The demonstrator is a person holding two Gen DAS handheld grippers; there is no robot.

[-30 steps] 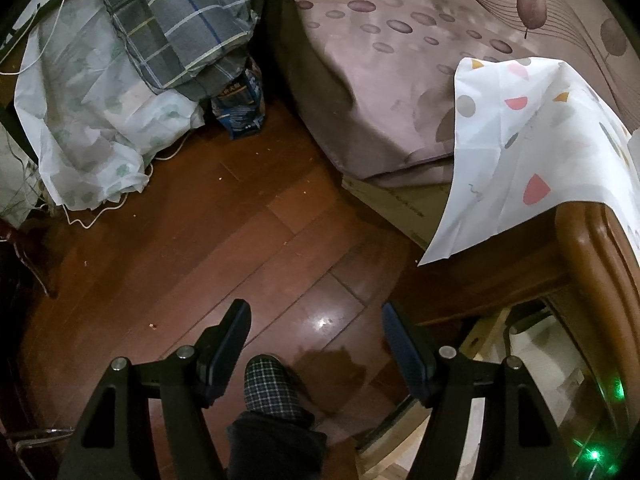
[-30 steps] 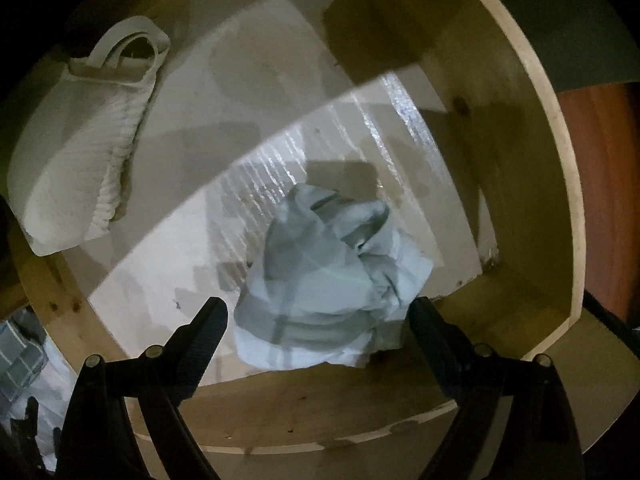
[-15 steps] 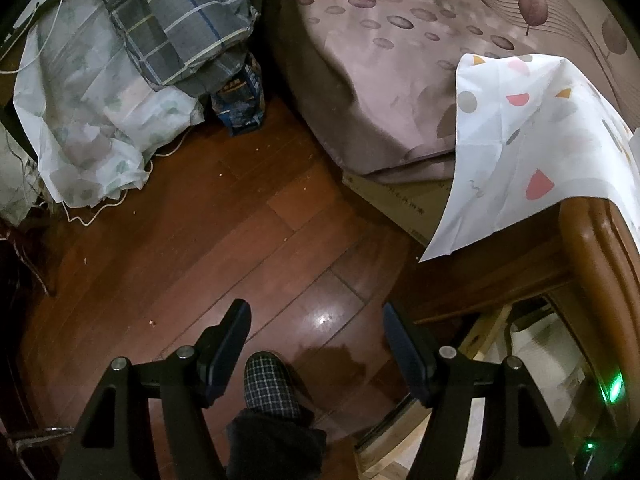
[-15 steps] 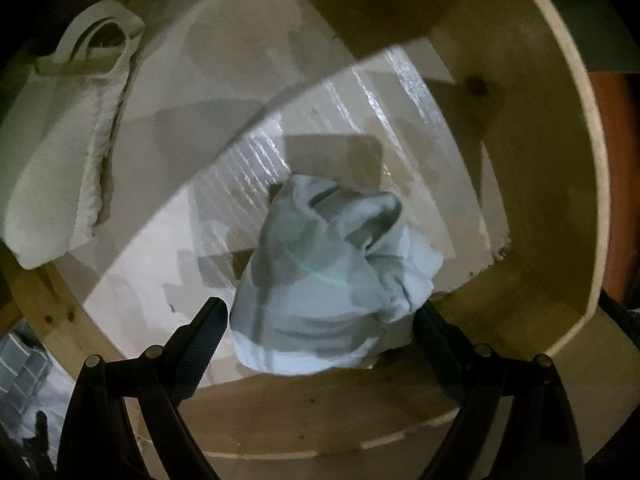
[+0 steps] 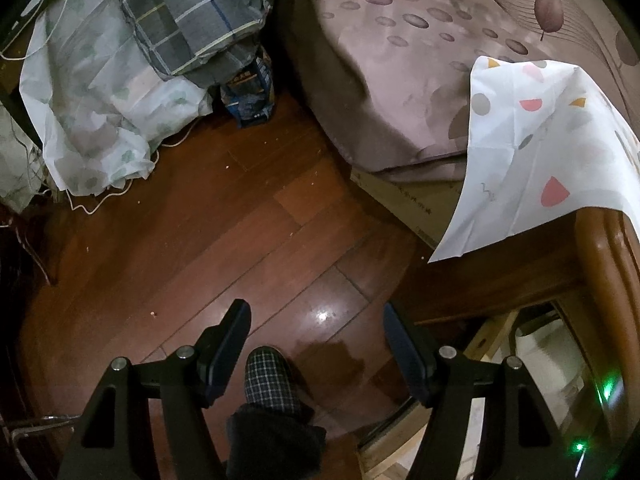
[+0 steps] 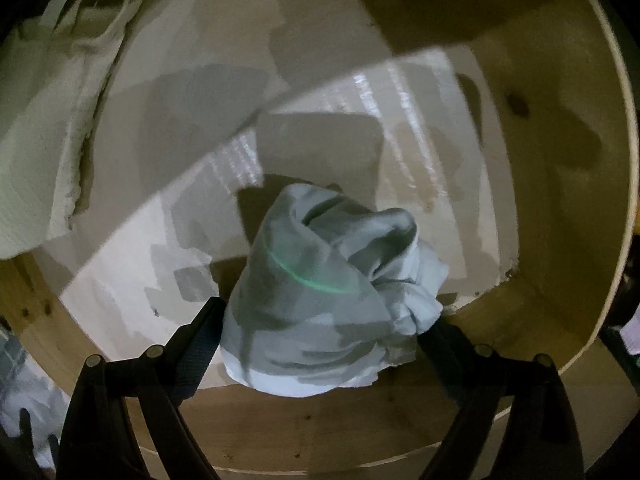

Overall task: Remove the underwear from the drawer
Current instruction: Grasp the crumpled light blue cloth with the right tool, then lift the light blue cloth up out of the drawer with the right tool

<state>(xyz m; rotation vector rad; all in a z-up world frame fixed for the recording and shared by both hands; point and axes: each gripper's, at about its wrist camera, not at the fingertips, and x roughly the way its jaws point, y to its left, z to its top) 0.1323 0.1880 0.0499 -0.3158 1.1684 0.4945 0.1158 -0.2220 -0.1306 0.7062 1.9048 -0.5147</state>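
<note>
Pale blue-grey cloth, the crumpled underwear (image 6: 328, 300), sits bunched between the spread jaws of the right gripper (image 6: 320, 320). Its edges lie against or just beside both black fingers (image 6: 196, 344), though I cannot tell whether they are pressing it. It rests on the white liner at the bottom of the wooden drawer (image 6: 560, 200), close to the near wall. A thin green line of light crosses the fabric. Farther back in the drawer, toward its left corner and well apart from the bundle, lies a white ribbed garment (image 6: 44, 152).

Over on the other side, the left gripper (image 5: 316, 340) hangs above the reddish wooden floor (image 5: 200, 240), jaws wide apart with nothing between them. A checked slipper (image 5: 268, 380) shows just below the gap. Beyond it stands the bed (image 5: 420, 60) in a brownish leaf-print cover, with a white sheet with coloured shapes (image 5: 540, 152) draped over its corner. At the far left, a plaid blanket (image 5: 192, 12) lies heaped on pale floral fabric (image 5: 92, 112).
</note>
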